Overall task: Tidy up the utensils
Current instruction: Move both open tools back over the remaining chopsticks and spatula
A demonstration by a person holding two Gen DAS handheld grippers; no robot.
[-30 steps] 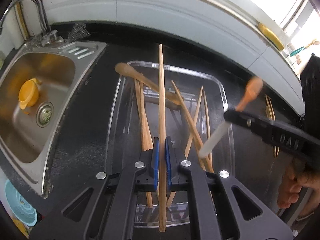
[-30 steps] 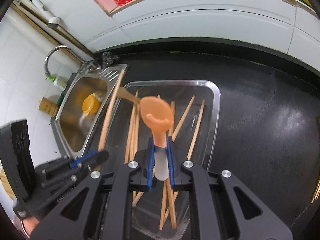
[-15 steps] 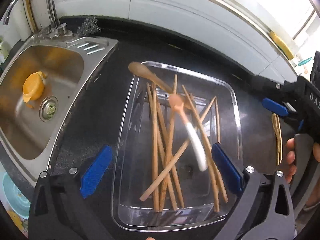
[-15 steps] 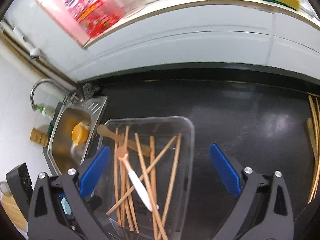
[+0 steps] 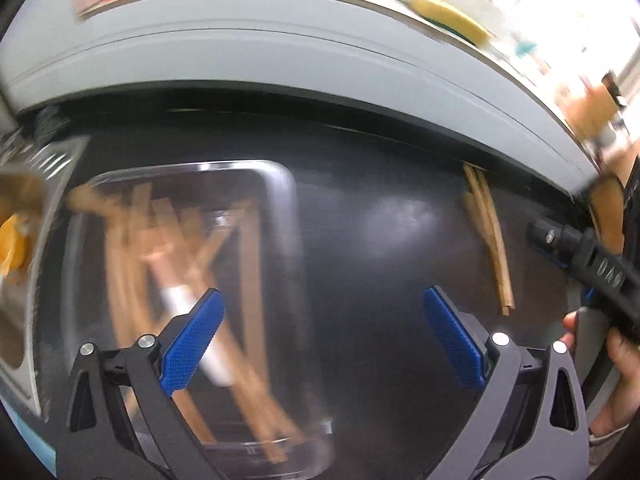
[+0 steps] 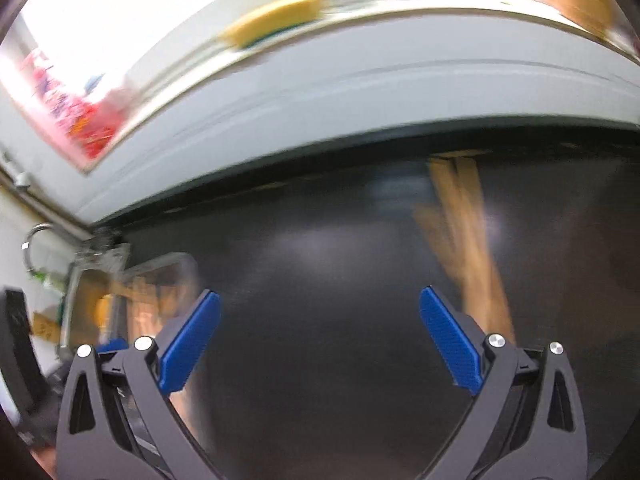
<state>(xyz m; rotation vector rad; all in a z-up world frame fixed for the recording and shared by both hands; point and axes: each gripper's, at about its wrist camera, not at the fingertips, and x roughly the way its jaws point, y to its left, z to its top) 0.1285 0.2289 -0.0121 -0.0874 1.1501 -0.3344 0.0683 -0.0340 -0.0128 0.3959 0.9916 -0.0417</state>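
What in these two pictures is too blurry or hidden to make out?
- Left wrist view: utensils in the clear tray smear together; no counting them.
- Left wrist view: the spoon passes behind a jaw.
- Right wrist view: chopsticks on the counter are a streak.
- Right wrist view: the tray, far left, is blurred.

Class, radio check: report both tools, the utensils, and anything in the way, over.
Left tool open, empty. Right tool open, empty. Chopsticks and spoon piled in clear tray; loose chopsticks on black counter. Nothing between the tools, over.

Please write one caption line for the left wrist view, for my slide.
Open left tongs over the dark counter, between a clear tray of chopsticks and a loose chopstick bundle.
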